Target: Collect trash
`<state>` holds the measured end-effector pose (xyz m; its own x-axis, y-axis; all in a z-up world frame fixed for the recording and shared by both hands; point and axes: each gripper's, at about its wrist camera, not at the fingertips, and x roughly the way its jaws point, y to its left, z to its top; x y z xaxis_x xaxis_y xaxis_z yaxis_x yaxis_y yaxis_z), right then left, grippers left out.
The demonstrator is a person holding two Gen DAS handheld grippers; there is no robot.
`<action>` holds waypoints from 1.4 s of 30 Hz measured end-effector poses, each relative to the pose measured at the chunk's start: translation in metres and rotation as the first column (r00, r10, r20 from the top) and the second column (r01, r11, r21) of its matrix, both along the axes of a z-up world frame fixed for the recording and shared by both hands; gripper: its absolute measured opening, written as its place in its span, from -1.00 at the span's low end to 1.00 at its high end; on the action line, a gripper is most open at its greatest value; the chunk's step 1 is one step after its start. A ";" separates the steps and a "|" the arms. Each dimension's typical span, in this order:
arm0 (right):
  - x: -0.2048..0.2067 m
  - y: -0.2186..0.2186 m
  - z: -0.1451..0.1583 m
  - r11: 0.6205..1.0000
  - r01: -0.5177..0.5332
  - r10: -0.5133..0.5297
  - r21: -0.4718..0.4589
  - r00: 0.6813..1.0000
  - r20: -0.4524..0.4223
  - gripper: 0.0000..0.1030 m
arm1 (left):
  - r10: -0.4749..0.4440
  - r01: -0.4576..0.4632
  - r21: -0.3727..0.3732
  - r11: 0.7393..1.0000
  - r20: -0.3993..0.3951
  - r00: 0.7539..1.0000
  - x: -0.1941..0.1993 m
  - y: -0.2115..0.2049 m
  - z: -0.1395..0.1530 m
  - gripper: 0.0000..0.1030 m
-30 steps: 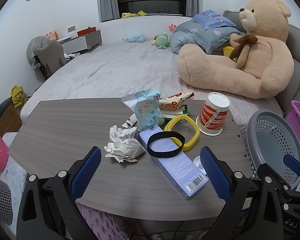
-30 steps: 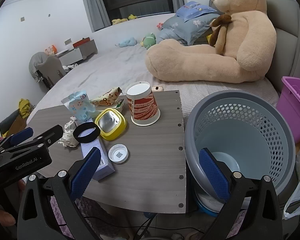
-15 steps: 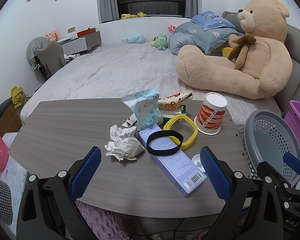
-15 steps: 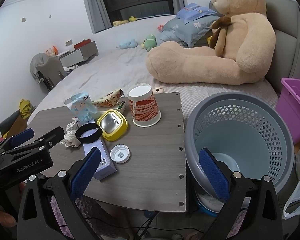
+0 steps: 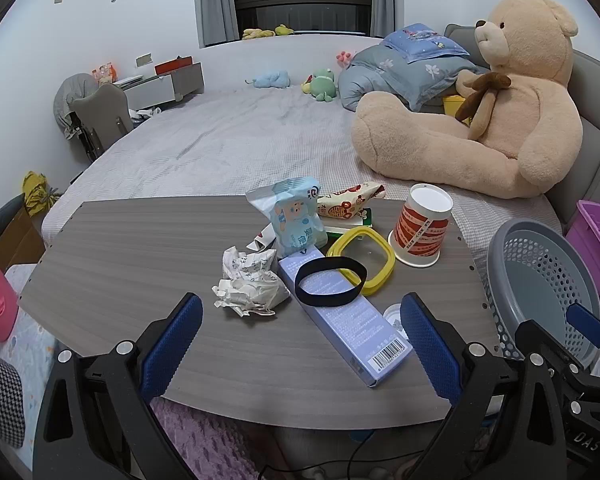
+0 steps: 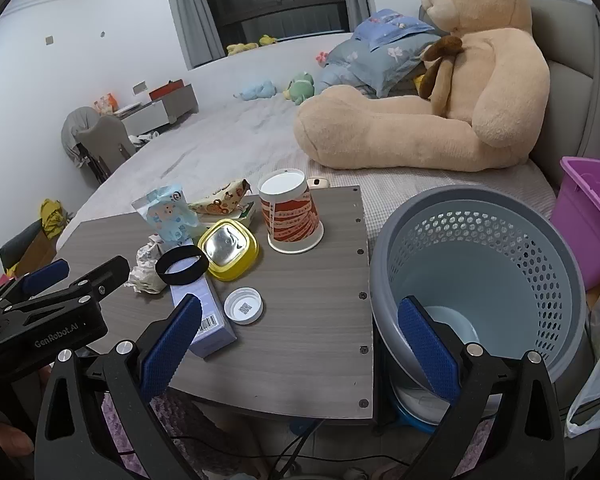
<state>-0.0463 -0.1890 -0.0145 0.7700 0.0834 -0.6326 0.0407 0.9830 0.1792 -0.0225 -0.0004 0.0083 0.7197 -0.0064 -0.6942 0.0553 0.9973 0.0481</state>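
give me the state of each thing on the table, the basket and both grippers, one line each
left gripper: open, empty
right gripper: open, empty
paper cup: upside down
paper wad: crumpled
purple box: lying flat
black band: resting on the box
white cap: inside facing up
basket: tilted, no trash visible

Crumpled white paper wad on grey table, near-left of pile. Just right: long lilac box, flat, barcode end nearest, black band lying across its far part. Yellow square lid (shiny insert seen from right view) just right of band, partly under it. White bottle cap flat, right of box. Red-and-white paper cup upside down, far right. Light-blue snack bag standing behind box; patterned wrapper lying on green-edged pack behind lid. Grey perforated bin beside table's right edge, upright, open.
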 end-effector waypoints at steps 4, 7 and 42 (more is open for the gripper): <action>-0.002 0.001 0.002 1.000 -0.001 0.001 0.000 1.000 0.004 0.88 | 0.000 0.001 -0.001 1.000 0.003 1.000 -0.001 0.000 0.001 0.84; -0.003 0.002 0.002 1.000 -0.002 0.002 0.001 1.000 0.007 0.88 | -0.001 0.001 -0.003 1.000 0.006 1.000 -0.003 0.000 0.000 0.84; -0.009 0.007 0.002 1.000 -0.013 0.013 0.001 1.000 0.006 0.88 | 0.005 -0.005 -0.013 1.000 0.000 1.000 -0.010 0.007 0.002 0.84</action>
